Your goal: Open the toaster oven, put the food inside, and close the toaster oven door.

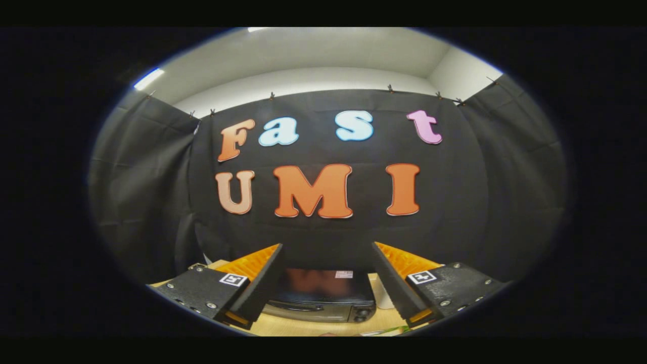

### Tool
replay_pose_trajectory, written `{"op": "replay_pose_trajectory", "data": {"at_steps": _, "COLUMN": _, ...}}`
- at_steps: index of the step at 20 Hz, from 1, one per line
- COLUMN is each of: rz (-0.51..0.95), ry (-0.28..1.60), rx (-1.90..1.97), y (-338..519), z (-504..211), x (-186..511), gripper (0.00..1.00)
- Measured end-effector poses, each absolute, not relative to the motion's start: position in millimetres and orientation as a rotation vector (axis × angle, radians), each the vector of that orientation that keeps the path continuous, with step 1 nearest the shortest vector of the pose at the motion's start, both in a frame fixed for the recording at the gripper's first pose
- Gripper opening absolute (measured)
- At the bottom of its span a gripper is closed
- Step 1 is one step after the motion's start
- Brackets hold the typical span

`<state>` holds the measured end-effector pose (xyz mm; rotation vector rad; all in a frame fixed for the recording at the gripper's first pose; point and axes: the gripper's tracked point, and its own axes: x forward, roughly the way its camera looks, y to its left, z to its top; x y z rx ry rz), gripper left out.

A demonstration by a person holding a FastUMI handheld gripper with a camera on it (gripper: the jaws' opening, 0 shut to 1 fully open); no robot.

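One dark boxy toaster oven (323, 301) with glossy top, on light wooden tabletop (303, 327), near its far edge by black cloth wall (328, 232). Long axis runs side to side; front with two knobs at right end faces gripper (327, 255); door looks closed. Gripper's two fingers spread wide apart, holding nothing; oven lies between and beyond them. Small white item (385, 298) just right of oven, partly hidden by finger.
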<state>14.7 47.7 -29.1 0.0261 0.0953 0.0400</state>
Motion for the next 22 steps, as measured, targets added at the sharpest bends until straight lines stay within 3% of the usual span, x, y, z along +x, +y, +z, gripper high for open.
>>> {"op": "replay_pose_trajectory", "data": {"at_steps": 22, "rz": 0.029, "ry": 0.612, "rx": 0.019, "y": 128.9, "z": -266.7, "x": 46.0, "gripper": 1.0}}
